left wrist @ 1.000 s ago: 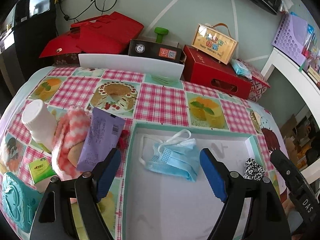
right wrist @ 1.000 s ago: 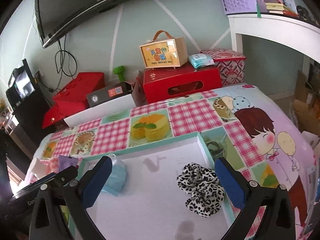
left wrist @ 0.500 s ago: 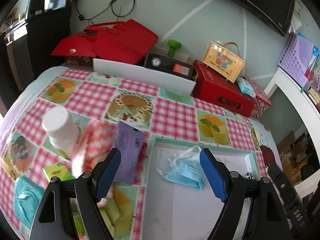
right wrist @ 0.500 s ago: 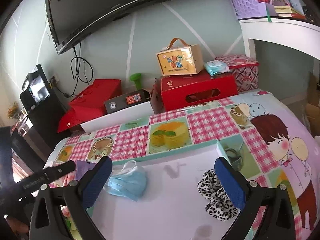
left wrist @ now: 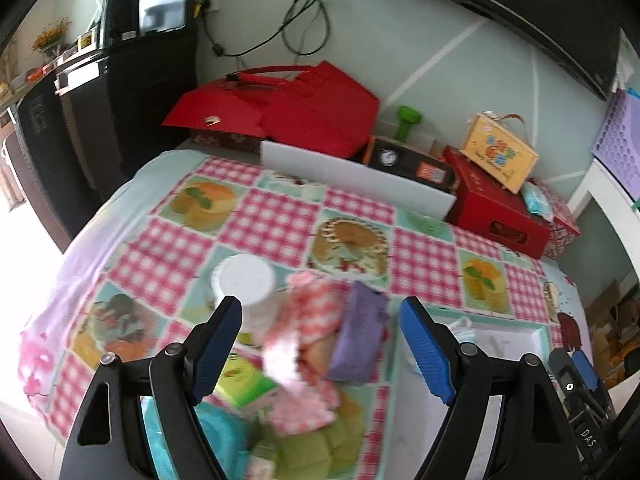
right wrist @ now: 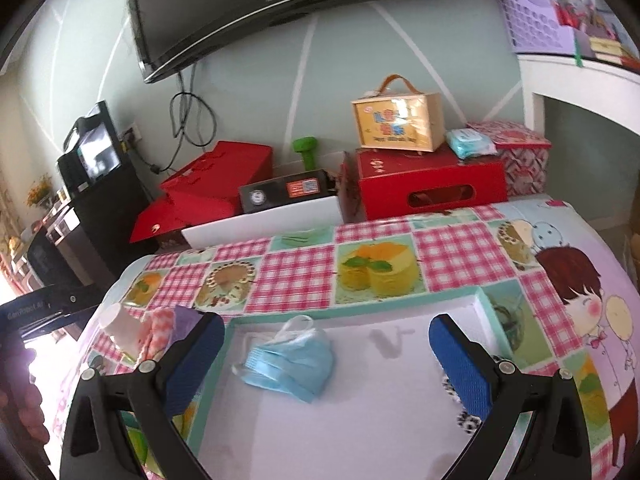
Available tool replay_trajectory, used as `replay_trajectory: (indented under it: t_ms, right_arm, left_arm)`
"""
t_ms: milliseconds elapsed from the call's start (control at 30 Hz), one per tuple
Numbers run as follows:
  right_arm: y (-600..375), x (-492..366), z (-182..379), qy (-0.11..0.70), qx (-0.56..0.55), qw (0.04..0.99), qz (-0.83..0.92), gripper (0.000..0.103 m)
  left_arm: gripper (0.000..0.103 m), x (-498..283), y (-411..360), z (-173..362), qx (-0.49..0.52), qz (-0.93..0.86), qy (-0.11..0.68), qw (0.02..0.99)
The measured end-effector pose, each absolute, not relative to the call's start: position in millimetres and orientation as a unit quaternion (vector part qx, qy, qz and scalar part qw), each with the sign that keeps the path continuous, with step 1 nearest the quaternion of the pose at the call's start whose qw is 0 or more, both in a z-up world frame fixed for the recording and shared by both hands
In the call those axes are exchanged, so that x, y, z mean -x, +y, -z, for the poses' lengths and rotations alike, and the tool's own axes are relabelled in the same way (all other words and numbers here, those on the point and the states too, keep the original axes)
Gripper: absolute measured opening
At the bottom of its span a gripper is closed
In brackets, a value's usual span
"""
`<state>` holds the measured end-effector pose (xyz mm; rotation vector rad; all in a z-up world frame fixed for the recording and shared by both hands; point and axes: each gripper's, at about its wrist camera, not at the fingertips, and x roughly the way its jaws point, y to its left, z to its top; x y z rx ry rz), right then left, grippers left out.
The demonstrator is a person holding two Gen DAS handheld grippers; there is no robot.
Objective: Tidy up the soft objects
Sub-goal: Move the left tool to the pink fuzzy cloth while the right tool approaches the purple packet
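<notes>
in the left wrist view the left gripper (left wrist: 320, 348) hangs over the worktop (left wrist: 280, 216) with its jaws spread wide and nothing between the pads. from the left, a white bottle (left wrist: 244, 280) stands partly behind the left pad; below it a green box (left wrist: 244, 380) and a teal thing (left wrist: 216, 436) are smeared and cut off by the gripper body. next comes a pink and white fuzzy cloth (left wrist: 304, 344), too blurred to make out its shape, with a purple packet (left wrist: 356, 340) leaning against its right side. further right only a corner of the white tray (left wrist: 516, 340) shows. in the right wrist view the right gripper (right wrist: 324, 352) also has its jaws spread and empty, above the tray (right wrist: 360, 420). the bottle (right wrist: 120, 324), cloth (right wrist: 158, 328) and packet (right wrist: 186, 316) sit just outside the tray's left edge, partly hidden by the left pad. a blue face mask (right wrist: 292, 364) lies crumpled inside the tray toward its left. at the right, a leopard-print scrunchie (right wrist: 460, 400) is mostly hidden behind the right pad.
</notes>
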<state>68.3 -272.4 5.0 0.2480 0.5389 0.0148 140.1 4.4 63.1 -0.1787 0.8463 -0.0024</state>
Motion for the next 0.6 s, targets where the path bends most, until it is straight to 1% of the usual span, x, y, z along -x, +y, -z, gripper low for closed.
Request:
replay_trajectory:
  t_ms: [367,600]
  right_arm:
    - [-205.3,-87.7,1.9,0.279,-0.084,0.954,-0.066,0.103]
    - [-171.6,-101.3,13.8,0.311,-0.056,0.944,-0.09,0.103]
  left_arm:
    - [0.082,-154.2,32.3,-36.7,0.105,-0.01,0.458,0.883]
    - [0.082,-165.2,44.8,-14.3,0.131,-0.009,0.49,0.862]
